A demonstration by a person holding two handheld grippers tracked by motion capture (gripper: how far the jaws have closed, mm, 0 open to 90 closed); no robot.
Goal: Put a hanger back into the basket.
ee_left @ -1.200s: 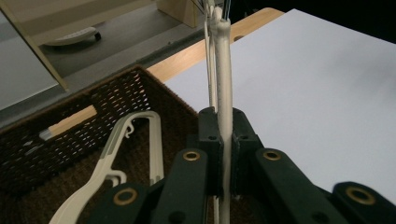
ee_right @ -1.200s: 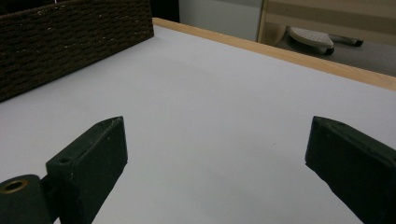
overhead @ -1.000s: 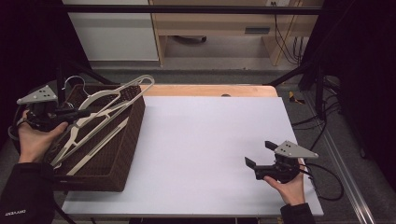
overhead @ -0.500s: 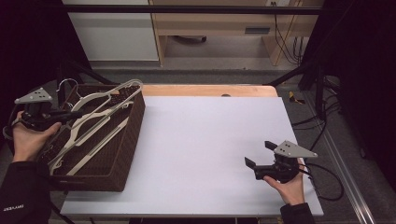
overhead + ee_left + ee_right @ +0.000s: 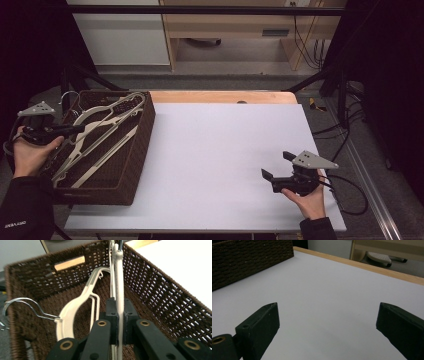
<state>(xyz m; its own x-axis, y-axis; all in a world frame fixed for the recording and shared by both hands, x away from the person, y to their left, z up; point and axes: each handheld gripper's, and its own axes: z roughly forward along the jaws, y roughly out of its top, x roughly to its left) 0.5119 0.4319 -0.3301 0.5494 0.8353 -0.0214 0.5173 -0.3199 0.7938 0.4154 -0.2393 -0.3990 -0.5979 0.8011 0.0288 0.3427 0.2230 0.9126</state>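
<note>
**Hanger gripped in the basket, not yet lifted clear**

Hanger (image 5: 119, 290), a cream plastic one, is clamped edge-on between the jaws of the left claw (image 5: 119, 322), which is closed on its thin bar. It is held at the left of the surface, over the dark woven basket (image 5: 142, 135), with its far end raised above the rim in the high view (image 5: 112, 107).

Inside the basket, at least one more cream hanger (image 5: 72, 315) is seen lying on the bottom, its wire hook (image 5: 22, 305) curled toward the near wall. How many lie there in all cannot be told, since the bars overlap.

Toward the middle, the white surface (image 5: 220, 145) carries nothing; no hanger has been set down on it.

At the right, the right claw (image 5: 277, 167) is held low over the surface, jaws spread wide and gripping nothing.

The work is judged to be at an early stage: one hanger has been grasped, but its removal from the basket and its placing remain to be done, as do the others.
</note>
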